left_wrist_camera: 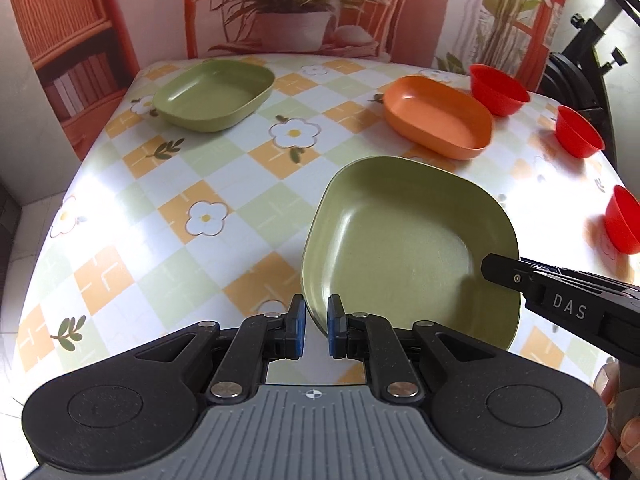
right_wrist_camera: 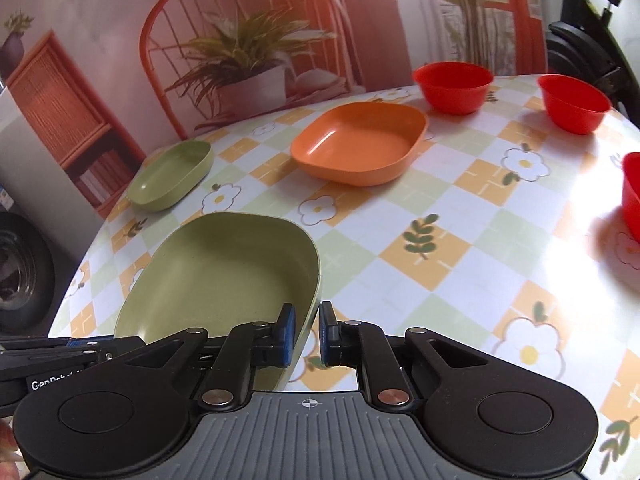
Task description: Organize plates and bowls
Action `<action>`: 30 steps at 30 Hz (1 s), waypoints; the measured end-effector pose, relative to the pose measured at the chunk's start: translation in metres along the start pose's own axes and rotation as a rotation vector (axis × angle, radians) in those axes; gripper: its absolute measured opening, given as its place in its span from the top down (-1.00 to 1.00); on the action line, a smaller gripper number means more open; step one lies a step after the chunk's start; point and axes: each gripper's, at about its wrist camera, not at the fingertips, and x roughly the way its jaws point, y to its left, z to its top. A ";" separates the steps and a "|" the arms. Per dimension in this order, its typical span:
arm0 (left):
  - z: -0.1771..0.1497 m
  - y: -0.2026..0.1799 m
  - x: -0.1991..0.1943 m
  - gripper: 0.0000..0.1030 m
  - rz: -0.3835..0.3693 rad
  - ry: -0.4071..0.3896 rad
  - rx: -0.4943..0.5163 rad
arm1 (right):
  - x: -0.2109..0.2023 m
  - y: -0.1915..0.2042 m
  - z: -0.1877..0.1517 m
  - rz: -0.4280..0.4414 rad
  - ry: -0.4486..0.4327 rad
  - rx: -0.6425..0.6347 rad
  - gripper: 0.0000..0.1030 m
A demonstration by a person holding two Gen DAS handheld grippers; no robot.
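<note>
The near green plate (left_wrist_camera: 404, 248) is a deep, rounded-square dish of matte plastic with a smooth curved wall. It sits at the front of the table, held at two sides. The left gripper (left_wrist_camera: 317, 330) pinches its near-left rim, the blue pads straddling the thin wall, one inside the dish and one outside. The right gripper (right_wrist_camera: 307, 334) clamps the opposite rim in the same way, with the wall caught between its blue-faced fingers. Both jaws are narrowed onto the rim, and whether the plate's base rests on the cloth or is raised off it I cannot tell.

Farther back lies the orange plate (right_wrist_camera: 360, 144), the same rounded-square form with a glossier sheen, resting flat and well apart from the held dish. At the far left corner sits a second green plate (left_wrist_camera: 214, 94), also flat on the table.

Along the right side stand three red bowls: one just beside the orange plate (right_wrist_camera: 452, 86), one farther right (right_wrist_camera: 574, 102), and a third cut off by the frame edge (right_wrist_camera: 632, 196). They are round, smooth and shiny plastic.

The table (left_wrist_camera: 168, 184) is covered in a glossy checked cloth of orange, pale green and white squares printed with white flowers and leaf sprigs.
</note>
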 end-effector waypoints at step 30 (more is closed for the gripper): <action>0.029 -0.034 -0.047 0.74 -0.133 -0.147 0.017 | -0.073 -0.026 0.047 -0.020 -0.160 0.033 0.78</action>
